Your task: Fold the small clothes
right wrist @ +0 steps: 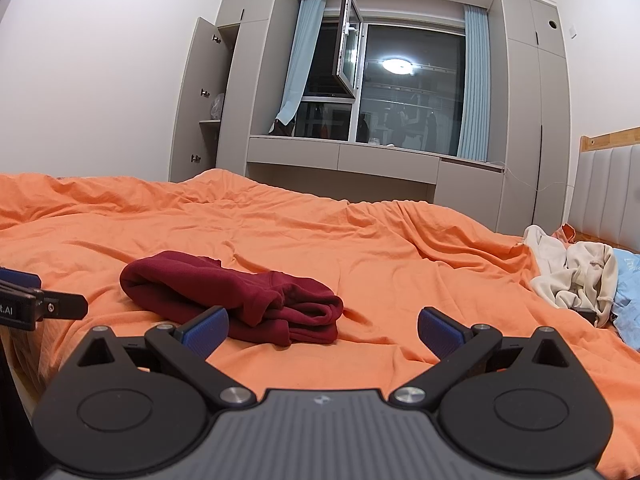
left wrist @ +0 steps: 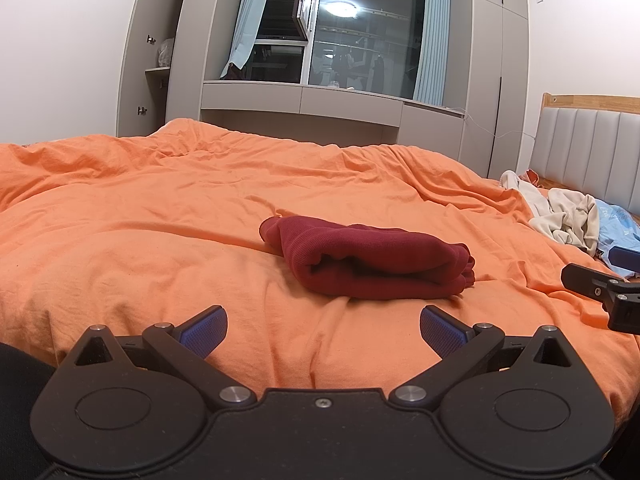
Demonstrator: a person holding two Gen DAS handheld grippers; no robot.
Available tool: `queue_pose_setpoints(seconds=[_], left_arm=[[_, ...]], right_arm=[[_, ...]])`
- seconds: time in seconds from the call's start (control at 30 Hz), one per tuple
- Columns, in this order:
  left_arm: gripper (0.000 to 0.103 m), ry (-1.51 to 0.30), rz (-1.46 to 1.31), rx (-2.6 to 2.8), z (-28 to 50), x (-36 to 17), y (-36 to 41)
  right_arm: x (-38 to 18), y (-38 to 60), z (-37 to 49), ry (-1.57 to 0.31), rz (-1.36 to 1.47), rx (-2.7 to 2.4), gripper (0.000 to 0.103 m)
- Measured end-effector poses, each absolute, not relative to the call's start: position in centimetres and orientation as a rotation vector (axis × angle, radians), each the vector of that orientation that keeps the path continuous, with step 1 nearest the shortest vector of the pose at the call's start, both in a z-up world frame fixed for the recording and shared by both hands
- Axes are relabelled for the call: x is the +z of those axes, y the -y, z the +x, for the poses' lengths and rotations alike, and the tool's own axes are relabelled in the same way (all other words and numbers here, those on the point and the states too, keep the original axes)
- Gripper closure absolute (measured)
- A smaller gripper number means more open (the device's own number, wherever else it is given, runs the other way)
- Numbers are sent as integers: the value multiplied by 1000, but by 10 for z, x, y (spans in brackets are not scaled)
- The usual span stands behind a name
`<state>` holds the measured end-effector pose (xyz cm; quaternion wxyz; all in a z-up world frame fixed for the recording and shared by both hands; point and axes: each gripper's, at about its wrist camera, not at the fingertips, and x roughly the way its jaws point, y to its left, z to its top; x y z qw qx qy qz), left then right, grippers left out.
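Observation:
A dark red garment [left wrist: 368, 260] lies folded in a thick bundle on the orange bed cover [left wrist: 140, 216], a little ahead of my left gripper [left wrist: 323, 330]. That gripper stands open, blue pads apart, holding nothing. In the right wrist view the same red garment [right wrist: 232, 296] lies ahead and to the left of my right gripper [right wrist: 322, 330], which is open and empty too. The right gripper's arm [left wrist: 600, 288] shows at the right edge of the left wrist view. The left gripper's arm [right wrist: 36, 300] shows at the left edge of the right wrist view.
A heap of cream clothes [right wrist: 576, 276] and a light blue item [right wrist: 628, 292] lie at the right by the padded headboard [right wrist: 608, 196]. Grey wardrobes [right wrist: 524, 120] and a dark window [right wrist: 404, 88] stand behind the bed. An open cupboard door [right wrist: 192, 92] is at the left.

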<state>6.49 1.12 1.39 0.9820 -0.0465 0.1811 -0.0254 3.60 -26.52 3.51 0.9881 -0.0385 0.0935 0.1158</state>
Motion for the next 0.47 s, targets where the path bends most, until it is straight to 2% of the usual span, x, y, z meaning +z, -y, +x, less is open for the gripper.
queue_pose_setpoints(seconds=[0.47], left_arm=[[1, -342, -104, 13, 64, 11, -20]], right_arm=[[34, 269, 36, -188, -80, 232, 0]])
